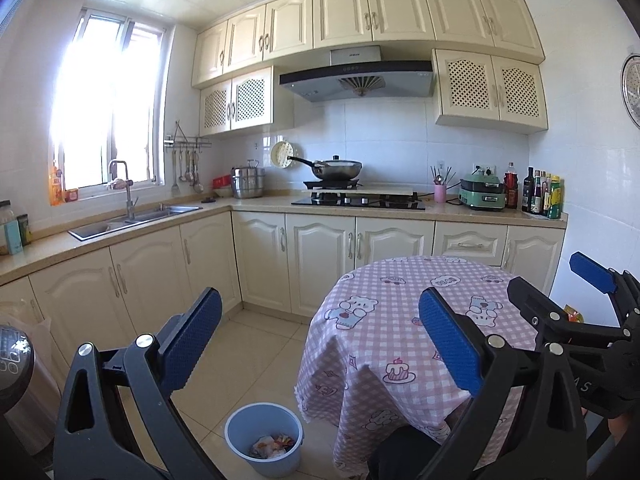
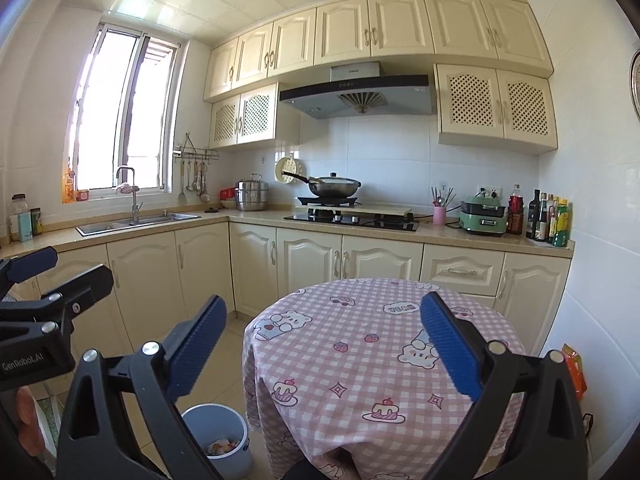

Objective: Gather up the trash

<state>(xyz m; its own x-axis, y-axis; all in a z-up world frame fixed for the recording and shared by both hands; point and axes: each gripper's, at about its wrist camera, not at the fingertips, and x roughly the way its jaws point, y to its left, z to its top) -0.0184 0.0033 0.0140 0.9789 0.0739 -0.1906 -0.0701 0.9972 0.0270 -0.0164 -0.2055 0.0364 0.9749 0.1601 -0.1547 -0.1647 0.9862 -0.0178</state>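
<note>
A light blue bin (image 1: 264, 438) stands on the floor left of the round table (image 1: 400, 320); it holds crumpled wrappers (image 1: 274, 445). It also shows in the right wrist view (image 2: 218, 436). My left gripper (image 1: 320, 324) is open and empty, held above the floor and the table edge. My right gripper (image 2: 324, 332) is open and empty above the table (image 2: 360, 360). An orange snack packet (image 2: 574, 368) lies at the table's right side, also seen in the left wrist view (image 1: 574, 314). Each gripper shows in the other's view.
The table has a pink checked cloth. Cream cabinets and a counter (image 1: 260, 202) run along the back and left, with a sink (image 1: 132, 220), a hob with a pan (image 1: 336, 170), and bottles (image 1: 544, 196). A silver appliance (image 1: 16, 360) stands at the left.
</note>
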